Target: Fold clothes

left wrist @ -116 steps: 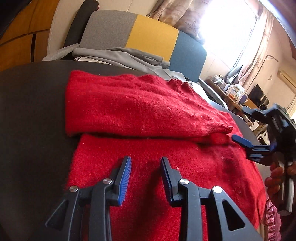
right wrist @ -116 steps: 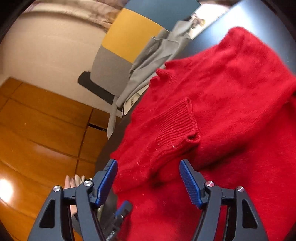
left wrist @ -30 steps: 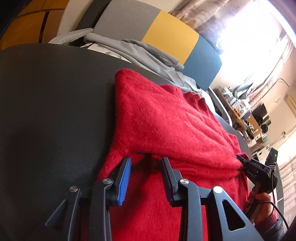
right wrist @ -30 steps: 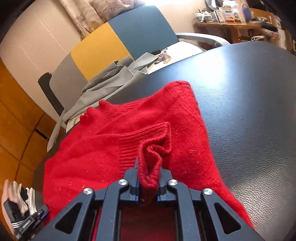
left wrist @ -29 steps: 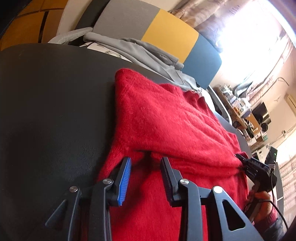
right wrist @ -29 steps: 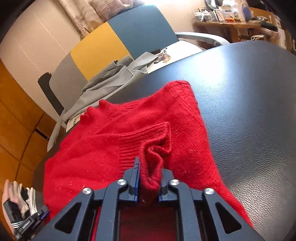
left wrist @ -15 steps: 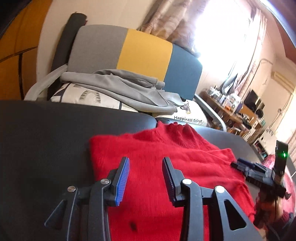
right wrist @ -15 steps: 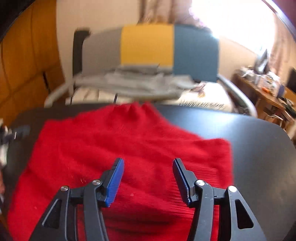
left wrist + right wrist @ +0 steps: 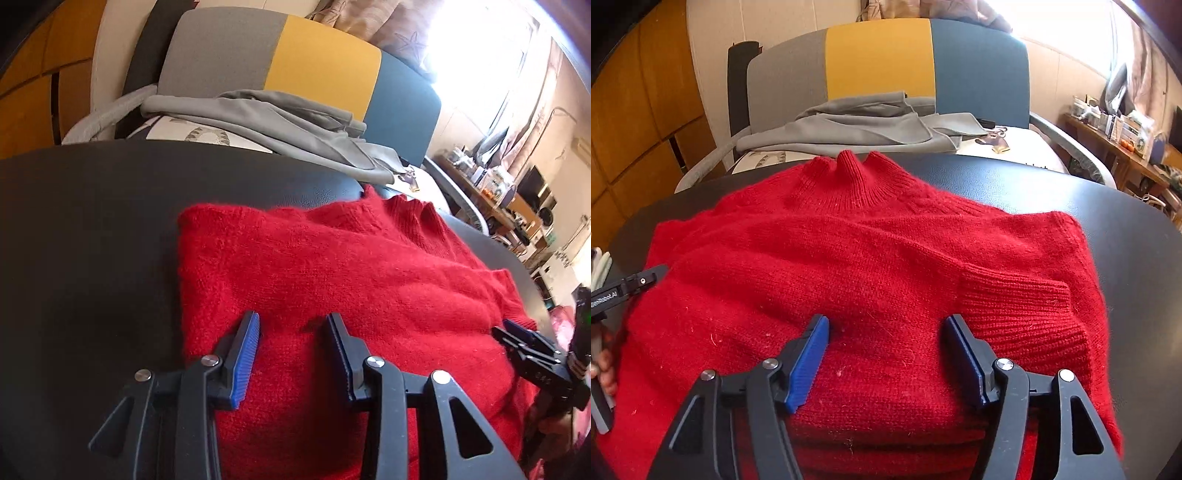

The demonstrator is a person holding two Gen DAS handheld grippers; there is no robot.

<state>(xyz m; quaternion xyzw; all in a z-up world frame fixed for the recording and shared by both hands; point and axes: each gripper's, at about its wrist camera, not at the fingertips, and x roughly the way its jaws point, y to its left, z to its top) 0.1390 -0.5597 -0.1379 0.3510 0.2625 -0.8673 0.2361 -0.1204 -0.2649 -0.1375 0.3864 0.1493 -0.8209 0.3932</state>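
right wrist view: the right gripper (image 9: 884, 334) hangs released, its blue-padded jaws spread wide and holding nothing, just above the red sweater (image 9: 871, 258). the sweater lies on the dark table (image 9: 1126, 229) directly under and ahead of the jaws, with its ribbed collar (image 9: 855, 173) at the far edge, straight ahead of the gripper. a ribbed cuff (image 9: 1019, 306) of a folded-in sleeve rests on the body of the sweater just to the right of the right-hand jaw. off to the left, at the sweater's edge, the tip of the left gripper (image 9: 646, 277) shows.

beyond the table, ahead of the gripper, stands a chair (image 9: 882, 59) with a grey, yellow and blue back and a grey garment (image 9: 857, 129) heaped on its seat.

in the left wrist view the left gripper (image 9: 291, 330) is likewise released, jaws apart and empty over the sweater's near left part. the right gripper (image 9: 517, 334) sits far to its right at the sweater's other edge.
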